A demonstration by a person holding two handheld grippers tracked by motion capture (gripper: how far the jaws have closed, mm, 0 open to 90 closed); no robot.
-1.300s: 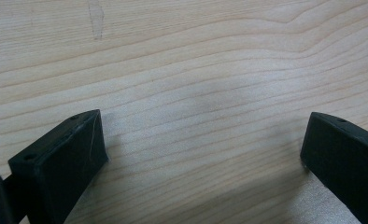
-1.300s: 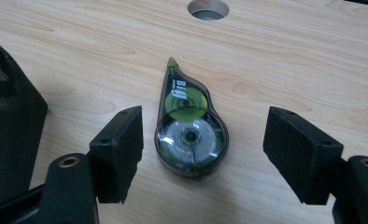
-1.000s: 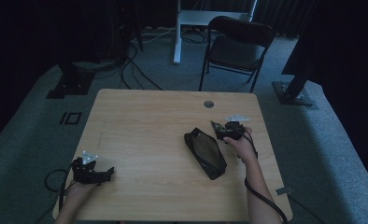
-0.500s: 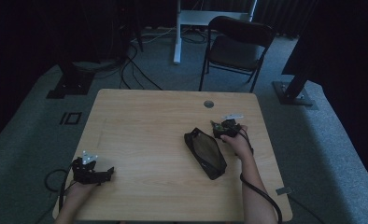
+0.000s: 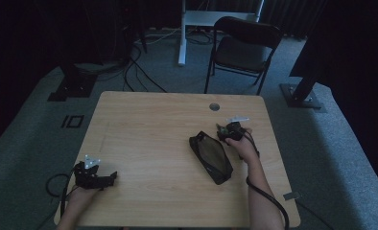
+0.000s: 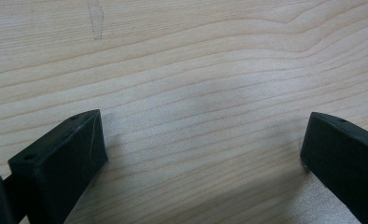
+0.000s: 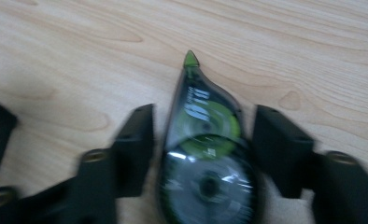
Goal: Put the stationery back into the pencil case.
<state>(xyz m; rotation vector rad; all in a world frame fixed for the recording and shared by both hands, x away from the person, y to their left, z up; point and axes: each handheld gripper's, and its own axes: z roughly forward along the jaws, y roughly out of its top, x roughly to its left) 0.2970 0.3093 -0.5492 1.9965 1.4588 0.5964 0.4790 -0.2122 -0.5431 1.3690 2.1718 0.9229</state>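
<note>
We count one correction-tape dispenser (image 7: 205, 154), clear with a green tip and green wheel, lying flat on the desk (image 5: 148, 124) near its right edge, in the far half. It sits between the fingers (image 7: 135, 144) of our right gripper (image 5: 229, 132), which have just been closing around it; in the right gripper view a narrow gap shows on each side, so the pads are not yet pressing on it, though the picture is blurred. Just beside that gripper, toward the middle of the desk, lies one black pouch (image 5: 211, 157), long and flat, angled from the far left toward the near right, with its far end close to our right hand (image 5: 242, 146). Our left gripper (image 5: 95, 175) rests near the near left corner of the desk, well apart from the pouch, and its two fingers (image 6: 65, 158) stand wide with only bare wood between them. Beyond the far edge of the desk we count one dark folding chair (image 5: 244, 45) on the floor.
</note>
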